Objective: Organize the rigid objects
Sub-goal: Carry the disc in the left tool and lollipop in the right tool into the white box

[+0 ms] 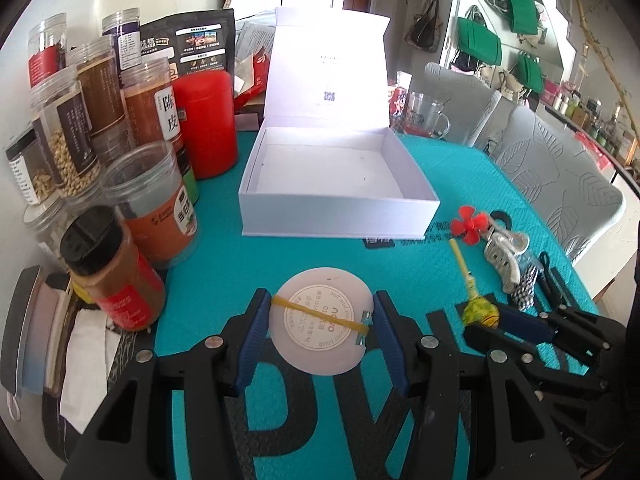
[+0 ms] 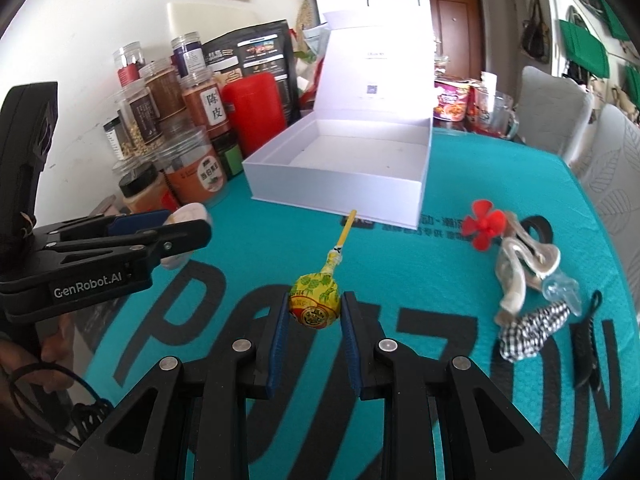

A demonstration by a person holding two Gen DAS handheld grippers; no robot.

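While clamped: left gripper [image 1: 320, 330] on round white compact [image 1: 322, 322], lower centre; right gripper [image 2: 315, 312] on lollipop [image 2: 316, 300]; open white box [image 1: 340, 204] behind, on counter [image 1: 224, 248].

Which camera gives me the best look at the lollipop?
The right wrist view: the lollipop sits centred between the right gripper pads, wrapper and stick fully visible. The left wrist view shows it small, off to the side, partly behind that gripper.
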